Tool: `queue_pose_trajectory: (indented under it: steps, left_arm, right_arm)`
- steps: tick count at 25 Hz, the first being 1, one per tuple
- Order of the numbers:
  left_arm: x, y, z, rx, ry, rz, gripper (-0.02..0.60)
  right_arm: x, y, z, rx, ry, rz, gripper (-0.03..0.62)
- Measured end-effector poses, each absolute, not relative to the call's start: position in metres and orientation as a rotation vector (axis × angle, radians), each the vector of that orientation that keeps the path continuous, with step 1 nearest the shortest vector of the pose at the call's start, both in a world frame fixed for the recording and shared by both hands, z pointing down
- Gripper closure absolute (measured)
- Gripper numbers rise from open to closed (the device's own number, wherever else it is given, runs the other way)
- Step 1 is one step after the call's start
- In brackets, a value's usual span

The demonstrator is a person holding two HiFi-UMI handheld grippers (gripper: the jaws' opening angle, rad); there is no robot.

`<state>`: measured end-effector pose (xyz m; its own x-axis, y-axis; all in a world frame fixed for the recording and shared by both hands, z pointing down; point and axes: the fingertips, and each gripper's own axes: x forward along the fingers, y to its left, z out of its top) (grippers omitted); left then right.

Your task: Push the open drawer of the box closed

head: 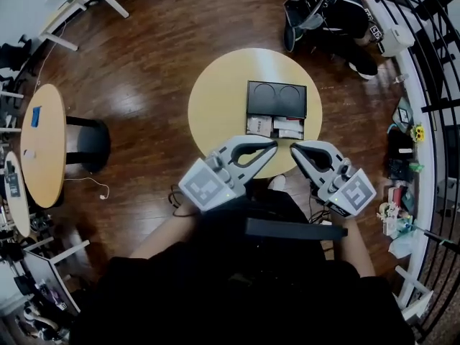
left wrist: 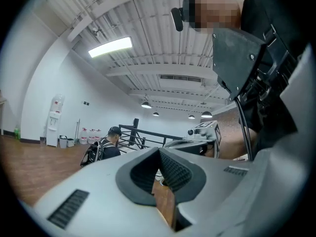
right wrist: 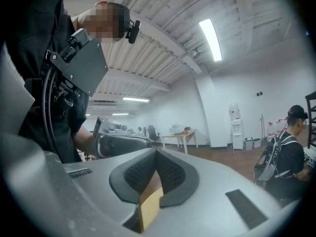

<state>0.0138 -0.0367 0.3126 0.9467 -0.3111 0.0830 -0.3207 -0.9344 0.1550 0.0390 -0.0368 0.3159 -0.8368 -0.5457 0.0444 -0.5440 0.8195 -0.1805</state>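
Both the left gripper [head: 274,147] and right gripper [head: 293,149], jaws pressed together on nothing, hang just short of the open drawer [head: 275,126] of the box [head: 277,99] on the table [head: 215,99], where an off-centre shove could skid the box instead.

Black top [head: 237,286], prob. short-sleeved, black chest box [head: 295,229] w/ cables; grey left gripper [head: 275,146], right gripper [head: 292,148].

Item count, my side:
Two claws, my left claw [head: 273,147] and right claw [head: 295,148]; one box [head: 276,98], one open drawer [head: 275,127], one round desk [head: 210,99], one crouching person [head: 346,11].
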Motion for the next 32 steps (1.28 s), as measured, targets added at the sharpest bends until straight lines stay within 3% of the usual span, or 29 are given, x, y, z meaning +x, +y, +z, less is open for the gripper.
queue_pose_trajectory:
  steps: [7, 17, 32]
  left_arm:
    - [-0.040, -0.071, 0.333, 2.969, -0.397, 0.138, 0.549]
    - [-0.051, -0.070, 0.377, 2.938, -0.355, 0.148, 0.549]
    - [0.005, -0.085, 0.445, 2.922, -0.487, 0.260, 0.549]
  right_arm:
    - [-0.007, -0.075, 0.337, -1.036, 2.971, -0.339, 0.576]
    - [-0.016, -0.081, 0.388, -1.100, 2.979, -0.519, 0.574]
    - [0.022, -0.089, 0.542, -0.952, 2.885, -1.244, 0.542]
